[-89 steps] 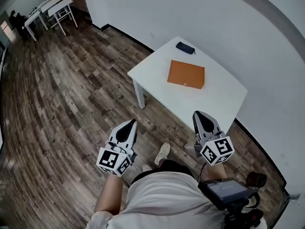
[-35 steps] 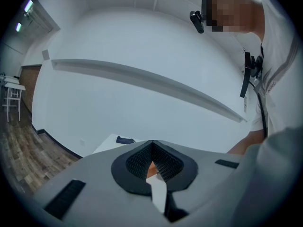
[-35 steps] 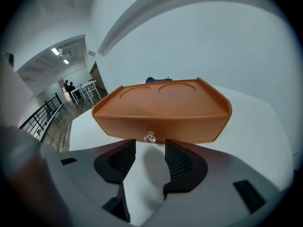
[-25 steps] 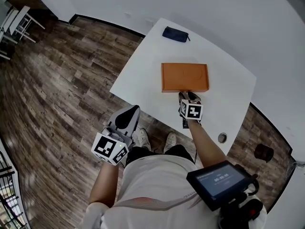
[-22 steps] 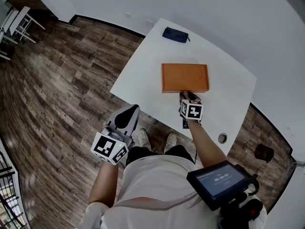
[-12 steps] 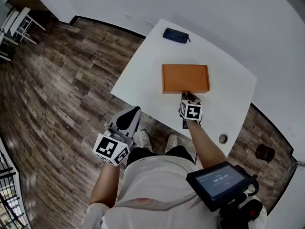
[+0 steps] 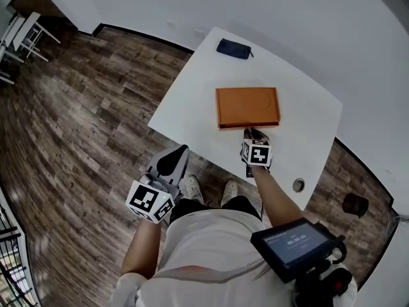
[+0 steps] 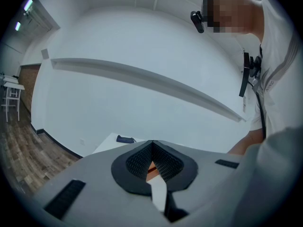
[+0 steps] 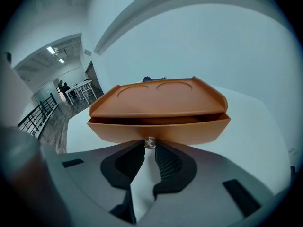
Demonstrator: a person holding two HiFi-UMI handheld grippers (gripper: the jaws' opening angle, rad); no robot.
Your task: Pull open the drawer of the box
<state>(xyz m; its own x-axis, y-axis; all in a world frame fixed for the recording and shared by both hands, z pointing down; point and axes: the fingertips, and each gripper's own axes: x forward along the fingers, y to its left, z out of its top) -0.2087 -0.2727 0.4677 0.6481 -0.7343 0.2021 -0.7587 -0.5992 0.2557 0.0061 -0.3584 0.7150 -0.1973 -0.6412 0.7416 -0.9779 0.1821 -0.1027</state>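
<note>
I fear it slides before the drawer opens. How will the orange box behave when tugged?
Probably light: the orange box is thin and flat, so it may slide on the smooth white table. Being low, it should not tip. Its small knob may slip.

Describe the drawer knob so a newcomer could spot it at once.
On the white table lies a flat orange box, its drawer slightly open. The knob sits mid-front of that drawer. It is the only small, clear, shiny part on plain orange.
</note>
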